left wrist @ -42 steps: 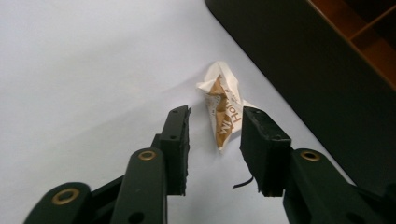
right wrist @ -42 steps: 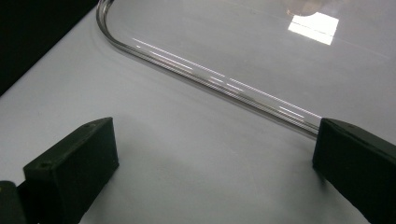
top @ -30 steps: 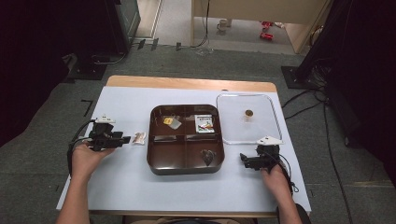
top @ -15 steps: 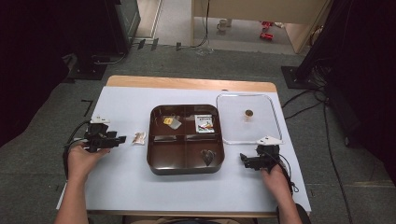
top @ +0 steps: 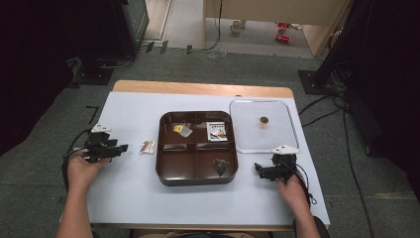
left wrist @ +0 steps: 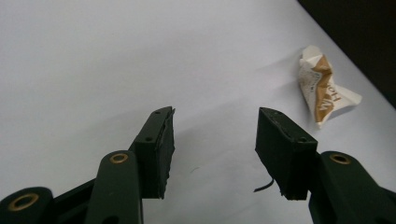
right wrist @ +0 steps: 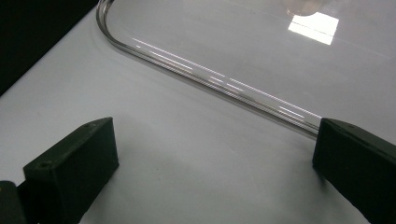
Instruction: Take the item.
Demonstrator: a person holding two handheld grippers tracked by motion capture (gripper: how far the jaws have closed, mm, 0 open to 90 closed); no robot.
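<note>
Resting on table, jaws apart, empty: left gripper (top: 121, 148), right gripper (top: 257, 170). Three items in compartment tray (top: 165, 163); crumpled wrapper (top: 146, 146) beside it, apparently pending; clear lid (top: 292, 130) off.

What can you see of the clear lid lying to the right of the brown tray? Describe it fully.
The clear lid is a rounded-square sheet of transparent plastic with a raised rim and a small brown knob at its centre. It lies flat on the white table, beside the brown tray. Light glints off it. The right gripper sits near its front edge without touching.
</note>
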